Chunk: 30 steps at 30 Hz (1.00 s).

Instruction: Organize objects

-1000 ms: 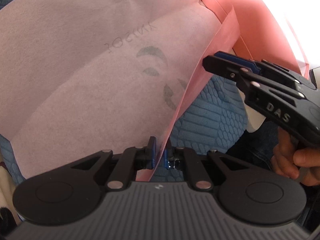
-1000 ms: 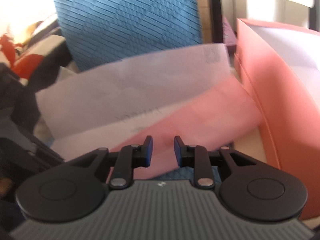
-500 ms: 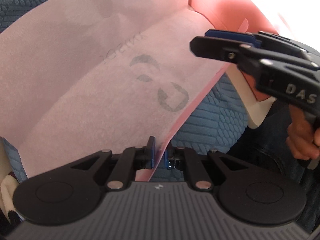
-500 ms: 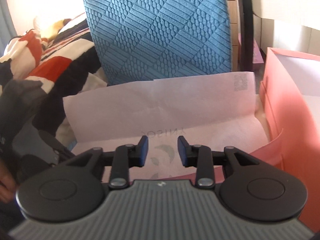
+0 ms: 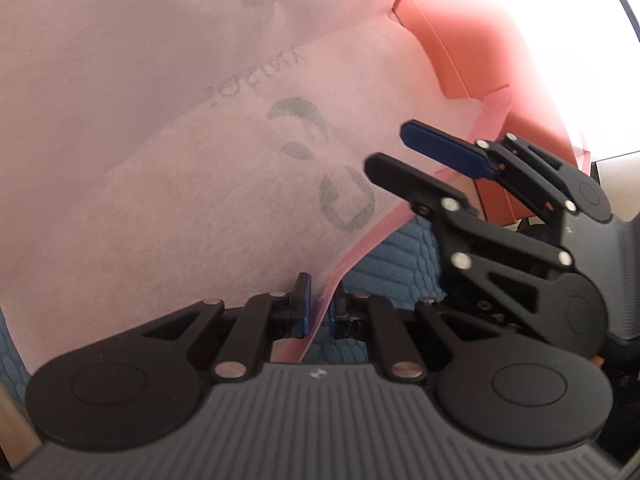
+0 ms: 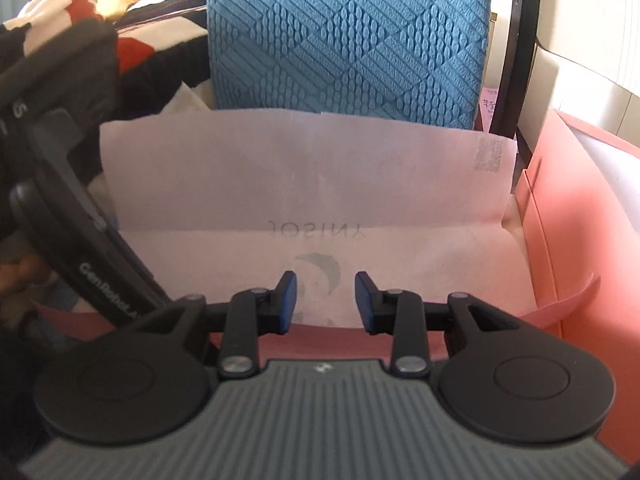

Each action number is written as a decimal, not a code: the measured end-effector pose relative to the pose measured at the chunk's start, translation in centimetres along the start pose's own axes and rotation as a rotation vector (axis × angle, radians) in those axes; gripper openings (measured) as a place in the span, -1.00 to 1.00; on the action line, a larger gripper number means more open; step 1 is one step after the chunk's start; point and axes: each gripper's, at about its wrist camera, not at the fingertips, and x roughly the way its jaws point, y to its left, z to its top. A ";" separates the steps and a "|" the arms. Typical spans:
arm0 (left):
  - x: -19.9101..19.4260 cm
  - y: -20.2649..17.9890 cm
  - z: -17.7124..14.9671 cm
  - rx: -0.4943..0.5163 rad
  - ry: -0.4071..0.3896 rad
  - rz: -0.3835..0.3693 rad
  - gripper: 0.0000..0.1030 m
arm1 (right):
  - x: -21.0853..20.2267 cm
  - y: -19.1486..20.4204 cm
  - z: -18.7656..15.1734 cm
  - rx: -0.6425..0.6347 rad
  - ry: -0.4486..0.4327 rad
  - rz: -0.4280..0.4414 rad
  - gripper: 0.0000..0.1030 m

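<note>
My left gripper is clamped on the near edge of the pink sheet, which hangs slack over the blue textured cushion. To do this well I judge I should keep that edge taut and level while the other hand takes its hold, so the sheet does not crease. My right gripper is parted and empty, hovering just above the sheet's printed logo, with the pink box at the sheet's right edge.

Matt, fibrous-looking pink sheet, perhaps non-woven cloth; embossed blue cushion.
</note>
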 end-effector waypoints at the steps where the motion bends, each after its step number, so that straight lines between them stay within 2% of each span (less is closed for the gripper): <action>1: 0.0 0.0 0.1 -0.004 -0.004 0.001 -0.80 | 0.1 0.1 0.0 -0.004 -0.009 -0.014 -0.32; 3: 0.0 0.3 0.1 -0.018 -0.007 -0.006 -0.80 | -0.5 -0.2 0.1 0.022 -0.055 -0.035 -0.32; 5: 0.0 0.9 0.2 -0.049 -0.001 -0.033 -0.80 | -1.9 -0.8 0.3 0.075 -0.117 0.001 -0.32; 7: 0.1 1.7 0.4 -0.091 0.011 -0.066 -0.80 | -3.1 -0.9 0.6 0.091 -0.134 0.035 -0.32; 10: 0.2 2.5 0.4 -0.145 0.019 -0.103 -0.80 | -3.7 -0.6 0.2 0.078 -0.103 0.060 -0.33; 13: 0.4 2.7 0.6 -0.153 0.018 -0.108 -0.80 | -3.0 -0.6 -0.7 0.094 -0.053 0.061 -0.33; 18: 0.1 2.2 0.5 -0.135 0.014 -0.081 -0.80 | -0.2 -0.5 -1.3 0.114 0.010 0.027 -0.33; 23: -0.4 1.7 0.9 -0.105 0.010 -0.048 -0.78 | 2.1 -1.2 -1.0 0.176 0.040 0.048 -0.34; 25: -0.7 1.6 1.0 -0.089 -0.004 -0.027 -0.69 | 2.8 -1.3 -1.2 0.184 0.061 0.046 -0.34; 26: -1.0 1.4 1.0 -0.076 -0.017 -0.009 -0.56 | 3.0 -1.5 -1.4 0.191 0.070 0.046 -0.34; 27: -1.5 1.2 1.0 -0.060 -0.041 0.021 -0.47 | 3.1 -1.5 -1.5 0.194 0.071 0.048 -0.34; 29: -2.9 0.7 0.7 -0.019 -0.103 0.107 -0.09 | 3.1 -1.6 -1.6 0.191 0.070 0.048 -0.34; 30: -3.7 0.4 0.5 0.002 -0.140 0.155 -0.08 | 3.1 -1.6 -1.6 0.193 0.069 0.046 -0.34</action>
